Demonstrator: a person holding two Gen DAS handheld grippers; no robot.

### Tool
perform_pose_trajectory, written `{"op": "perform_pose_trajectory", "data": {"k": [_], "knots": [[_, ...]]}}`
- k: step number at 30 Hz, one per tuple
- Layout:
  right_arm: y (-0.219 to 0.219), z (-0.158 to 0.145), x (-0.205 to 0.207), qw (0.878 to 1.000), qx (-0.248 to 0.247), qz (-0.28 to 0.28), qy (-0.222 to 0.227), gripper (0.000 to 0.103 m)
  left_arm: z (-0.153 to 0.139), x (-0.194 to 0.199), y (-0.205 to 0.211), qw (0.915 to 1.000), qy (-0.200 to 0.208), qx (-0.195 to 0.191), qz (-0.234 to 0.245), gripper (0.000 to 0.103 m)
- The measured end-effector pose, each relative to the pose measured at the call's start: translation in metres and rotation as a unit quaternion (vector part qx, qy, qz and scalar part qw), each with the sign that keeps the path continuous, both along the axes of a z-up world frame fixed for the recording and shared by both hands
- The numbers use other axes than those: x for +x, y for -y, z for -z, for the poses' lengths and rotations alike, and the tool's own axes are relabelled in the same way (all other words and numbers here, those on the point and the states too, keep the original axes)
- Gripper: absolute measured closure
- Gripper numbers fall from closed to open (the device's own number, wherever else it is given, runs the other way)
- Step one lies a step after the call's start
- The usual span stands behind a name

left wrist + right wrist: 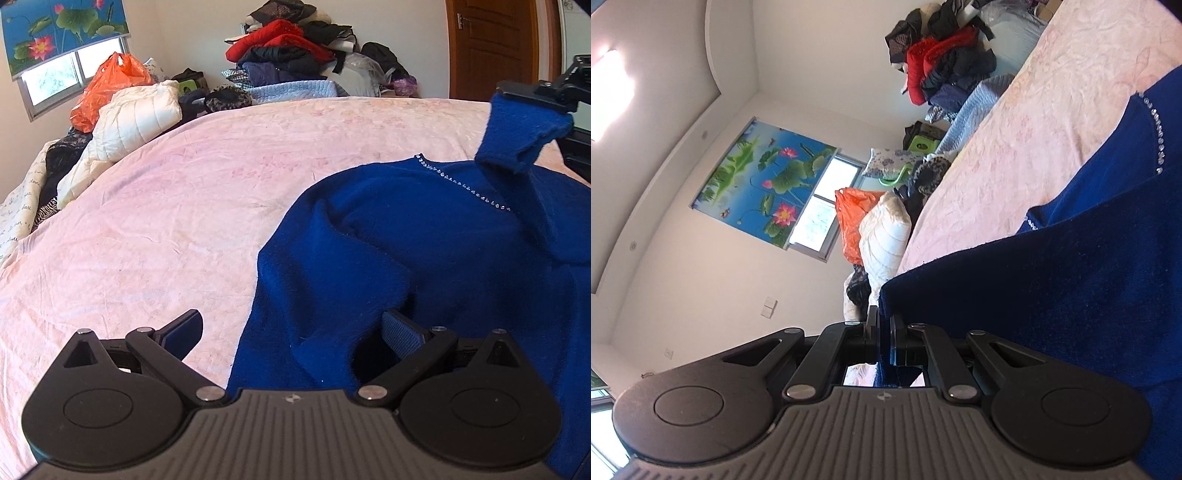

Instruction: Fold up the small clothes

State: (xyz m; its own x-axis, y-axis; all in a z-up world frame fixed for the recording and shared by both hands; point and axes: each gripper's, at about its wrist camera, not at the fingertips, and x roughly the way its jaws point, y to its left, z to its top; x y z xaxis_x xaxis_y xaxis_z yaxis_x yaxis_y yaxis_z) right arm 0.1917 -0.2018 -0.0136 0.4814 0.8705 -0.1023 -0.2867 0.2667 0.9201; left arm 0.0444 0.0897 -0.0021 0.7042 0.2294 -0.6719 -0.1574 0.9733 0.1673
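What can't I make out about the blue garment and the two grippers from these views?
- Blue garment: its right and lower parts run off the left wrist view's edge, so its full layout is unknown.
- Sleeve cuff: the right gripper is shut on it, but in its own view the cloth covers what lies beyond.
- Left gripper: open; whether its right finger touches the cloth is unclear.
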Motion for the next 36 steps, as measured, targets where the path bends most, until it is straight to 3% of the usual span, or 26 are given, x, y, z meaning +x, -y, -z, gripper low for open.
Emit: {"op": "perform_pose_trajectory", "data": {"k": [16, 21, 24, 26, 28, 31, 36], "knots": [[-0.063, 0.016, 0.027, 0.997, -0.059, -0.036, -0.029, 0.094, -0.003, -0.003, -0.009, 1.0, 0.001, -0.007, -0.005, 0.0], [-0.077, 0.036, 0.041, 0.995, -0.078, -0.033, -0.06, 0.092, -0.001, -0.004, -0.013, 0.9999, 0.0, -0.007, -0.007, 0.0], [-0.079, 0.051, 0.049, 0.993, -0.073, -0.018, -0.092, 0.081, 0.0, -0.003, -0.015, 0.9999, -0.004, -0.008, -0.009, 0.0], [-0.079, 0.059, 0.052, 0.992, -0.064, -0.012, -0.11, 0.042, 0.0, -0.003, -0.015, 0.9999, -0.006, -0.007, -0.01, 0.0], [-0.08, 0.059, 0.049, 0.993, -0.057, -0.017, -0.104, 0.042, -0.001, -0.004, -0.016, 0.9999, -0.005, -0.006, -0.011, 0.0], [-0.082, 0.05, 0.039, 0.993, -0.088, -0.026, -0.081, 0.041, -0.002, -0.005, -0.02, 0.9998, -0.004, -0.004, -0.019, 0.0], [-0.079, 0.058, 0.04, 0.988, -0.113, -0.02, -0.103, 0.041, -0.003, -0.008, -0.03, 0.9994, -0.007, -0.011, -0.031, 0.0]]}}
